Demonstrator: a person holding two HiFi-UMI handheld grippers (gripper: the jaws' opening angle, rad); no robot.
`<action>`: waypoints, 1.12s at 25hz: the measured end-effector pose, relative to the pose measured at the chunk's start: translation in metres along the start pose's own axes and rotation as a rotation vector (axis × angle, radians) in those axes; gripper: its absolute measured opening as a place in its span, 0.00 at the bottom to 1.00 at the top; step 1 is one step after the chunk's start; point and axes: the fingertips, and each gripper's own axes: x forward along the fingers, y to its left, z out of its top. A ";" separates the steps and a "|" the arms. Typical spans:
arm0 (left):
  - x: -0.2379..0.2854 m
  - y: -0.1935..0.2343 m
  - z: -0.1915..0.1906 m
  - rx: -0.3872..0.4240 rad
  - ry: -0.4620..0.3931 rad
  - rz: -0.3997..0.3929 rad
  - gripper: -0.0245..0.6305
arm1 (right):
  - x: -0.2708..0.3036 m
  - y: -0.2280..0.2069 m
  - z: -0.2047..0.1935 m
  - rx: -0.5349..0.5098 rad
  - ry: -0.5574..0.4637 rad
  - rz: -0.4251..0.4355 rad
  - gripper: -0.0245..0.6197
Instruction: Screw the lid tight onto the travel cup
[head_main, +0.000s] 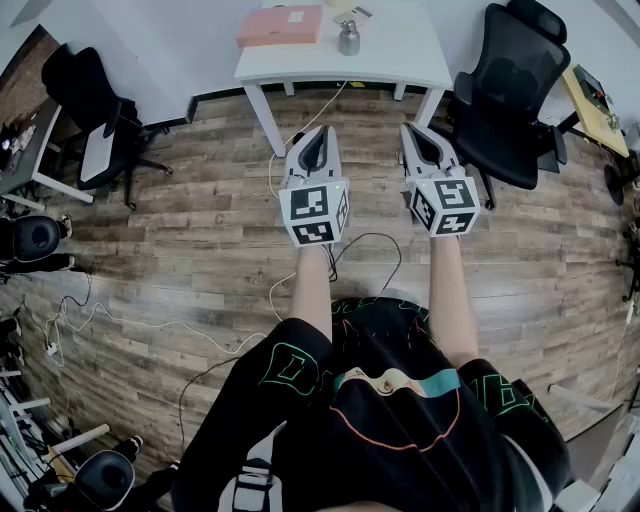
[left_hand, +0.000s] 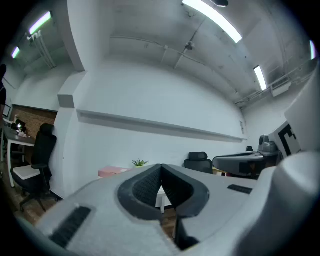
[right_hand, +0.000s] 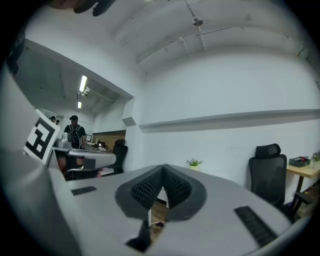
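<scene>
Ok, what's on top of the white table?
A flat pink box, the metal travel cup beside it, a small unclear item behind. Anything under the box is hidden.

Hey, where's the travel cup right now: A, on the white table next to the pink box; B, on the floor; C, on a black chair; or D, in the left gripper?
A: in the head view the travel cup stands on the white table, just right of the pink box.

Wood floor (head_main: 180, 250), white table (head_main: 400, 60), blk chair (head_main: 510, 100) rt.
</scene>
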 end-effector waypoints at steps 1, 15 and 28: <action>0.001 0.000 -0.001 0.002 0.003 -0.002 0.05 | 0.000 -0.001 0.000 0.012 -0.004 -0.009 0.04; 0.014 0.001 -0.015 0.012 0.021 -0.037 0.05 | 0.007 -0.024 -0.005 0.090 0.005 -0.054 0.05; 0.082 0.048 -0.034 -0.015 0.034 0.023 0.05 | 0.093 -0.050 -0.022 0.103 0.038 0.005 0.05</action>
